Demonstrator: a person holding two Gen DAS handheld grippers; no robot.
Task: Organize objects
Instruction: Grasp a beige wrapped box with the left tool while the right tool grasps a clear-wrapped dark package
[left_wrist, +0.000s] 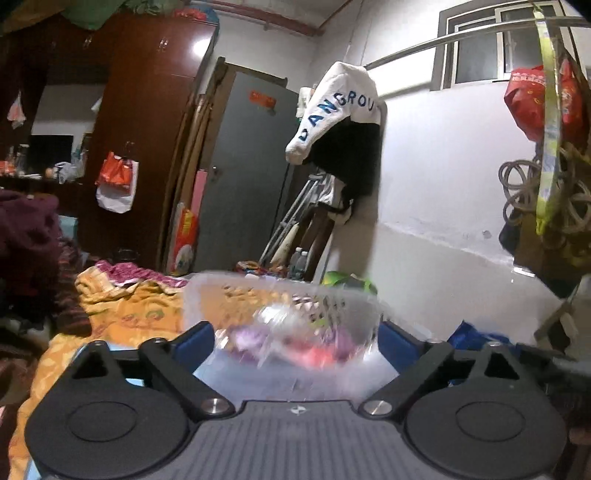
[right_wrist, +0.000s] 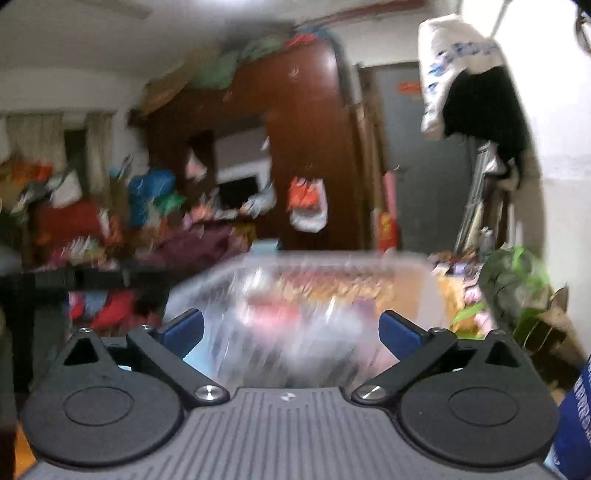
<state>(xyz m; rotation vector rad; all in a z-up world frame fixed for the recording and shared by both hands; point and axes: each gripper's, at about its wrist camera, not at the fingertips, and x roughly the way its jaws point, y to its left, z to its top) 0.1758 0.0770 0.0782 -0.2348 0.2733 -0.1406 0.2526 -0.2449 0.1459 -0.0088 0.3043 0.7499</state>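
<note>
A translucent plastic basket (left_wrist: 280, 291) with a perforated wall rests on the bed straight ahead, badly blurred. Pink, purple and white things lie inside it; I cannot make out what they are. My left gripper (left_wrist: 295, 332) has its blue pads (left_wrist: 195, 339) spread wide at either side of the basket's near end, and they do not press on it. In the right wrist view the same basket (right_wrist: 332, 262) fills the middle. My right gripper (right_wrist: 293, 321) stands just as wide, its blue pads (right_wrist: 399, 332) clear of the plastic.
An orange patterned blanket (left_wrist: 125, 314) covers the bed beneath the basket. A dark wardrobe (left_wrist: 147, 110) and a grey door (left_wrist: 243, 166) stand behind. A white garment (left_wrist: 340, 107) hangs from a rail, a red bag (left_wrist: 535, 103) at right. Green leaves (right_wrist: 513, 273) sit at right.
</note>
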